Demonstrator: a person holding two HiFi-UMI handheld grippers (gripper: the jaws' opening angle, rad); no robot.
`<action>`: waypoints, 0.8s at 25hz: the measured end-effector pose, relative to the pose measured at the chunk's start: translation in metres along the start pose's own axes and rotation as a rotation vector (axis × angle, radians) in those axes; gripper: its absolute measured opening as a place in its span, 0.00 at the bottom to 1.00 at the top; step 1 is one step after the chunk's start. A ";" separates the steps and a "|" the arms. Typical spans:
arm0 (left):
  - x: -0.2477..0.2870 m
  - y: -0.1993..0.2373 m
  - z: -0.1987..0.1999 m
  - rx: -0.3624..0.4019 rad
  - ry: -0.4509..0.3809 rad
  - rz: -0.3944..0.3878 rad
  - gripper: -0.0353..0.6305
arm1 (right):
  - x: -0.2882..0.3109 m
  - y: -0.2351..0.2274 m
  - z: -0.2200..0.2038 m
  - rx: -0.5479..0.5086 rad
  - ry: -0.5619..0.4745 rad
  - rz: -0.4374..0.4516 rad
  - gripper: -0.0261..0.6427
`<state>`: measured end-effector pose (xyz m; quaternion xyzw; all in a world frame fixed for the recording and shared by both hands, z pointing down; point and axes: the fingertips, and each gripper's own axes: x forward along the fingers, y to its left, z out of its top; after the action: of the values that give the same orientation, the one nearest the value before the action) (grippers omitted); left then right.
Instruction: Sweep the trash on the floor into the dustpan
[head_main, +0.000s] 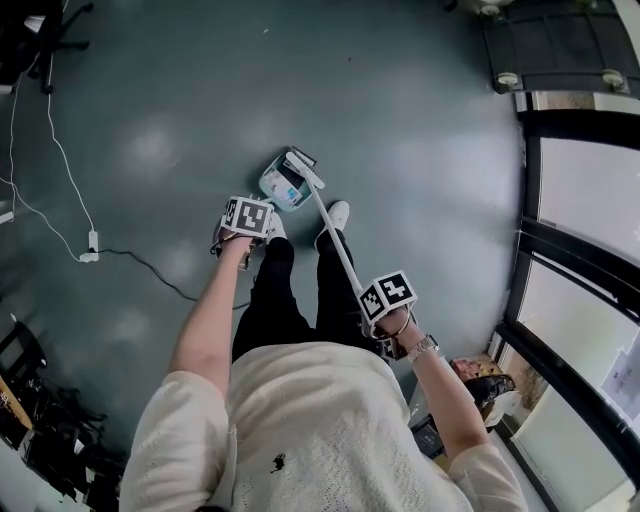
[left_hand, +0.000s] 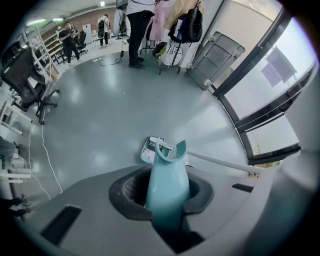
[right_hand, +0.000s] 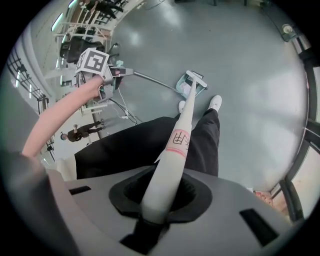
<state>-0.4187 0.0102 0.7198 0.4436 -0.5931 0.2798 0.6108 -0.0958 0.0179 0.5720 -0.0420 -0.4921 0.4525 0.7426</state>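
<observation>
Apparently nearly done: left gripper (left_hand: 167, 199) clenches the dustpan (head_main: 266, 183) handle, right gripper (right_hand: 159, 200) the broom (head_main: 336, 243), its brush at the pan's mouth, trash (head_main: 288, 186) seemingly inside.

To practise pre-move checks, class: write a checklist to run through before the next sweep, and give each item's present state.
1. The left gripper is shut on the dustpan handle: ok.
2. The right gripper is shut on the broom handle: ok.
3. The broom head is at the mouth of the dustpan: ok.
4. The dustpan's lip lies flat on the floor: cannot tell.
5. The cable lies apart from the dustpan, off to the left: ok.
</observation>
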 end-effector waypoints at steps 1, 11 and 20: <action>0.000 0.000 0.000 0.000 0.001 0.000 0.19 | -0.001 0.000 0.000 0.000 -0.003 -0.003 0.17; -0.001 -0.003 -0.003 -0.005 0.006 0.000 0.19 | 0.006 0.007 -0.005 -0.002 -0.010 -0.014 0.17; -0.001 -0.003 -0.005 -0.004 0.001 0.000 0.19 | 0.011 0.008 -0.007 0.004 -0.015 -0.007 0.17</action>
<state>-0.4137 0.0128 0.7190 0.4424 -0.5935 0.2789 0.6118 -0.0939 0.0332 0.5723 -0.0354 -0.4968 0.4511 0.7406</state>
